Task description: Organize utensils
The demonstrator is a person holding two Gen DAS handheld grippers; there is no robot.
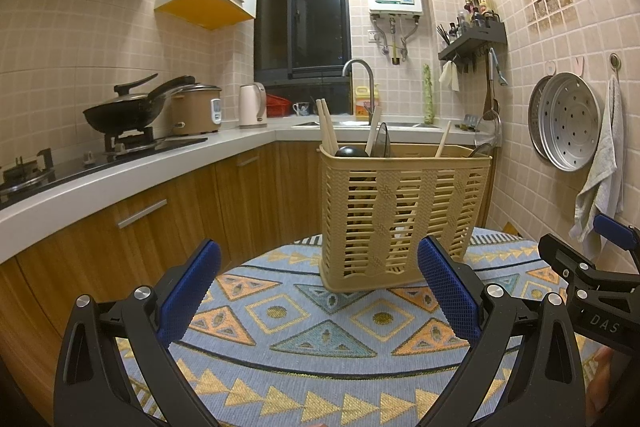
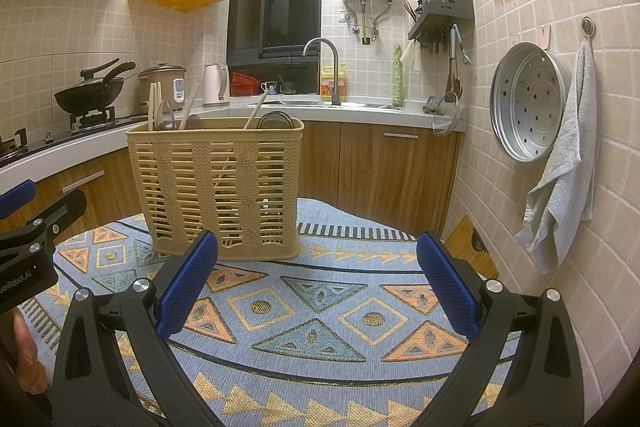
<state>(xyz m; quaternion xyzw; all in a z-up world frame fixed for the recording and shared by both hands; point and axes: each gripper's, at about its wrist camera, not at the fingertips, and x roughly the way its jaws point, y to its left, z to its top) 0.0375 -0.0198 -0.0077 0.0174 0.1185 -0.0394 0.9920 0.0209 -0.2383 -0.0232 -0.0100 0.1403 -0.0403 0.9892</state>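
Utensils (image 1: 352,143) poke out of the beige slotted basket (image 1: 400,219) standing upright on the patterned cloth (image 1: 320,339); lower ends hidden behind slats, types hard to tell. From left wrist I see my left gripper (image 1: 318,291) spread wide, empty, short of the basket; right gripper (image 1: 580,267) cut off at the frame edge. From right wrist, basket sits left of centre, right gripper (image 2: 318,287) wide open, nothing held. Steamer tray (image 2: 528,103) and towel (image 2: 560,167) hang on the wall.
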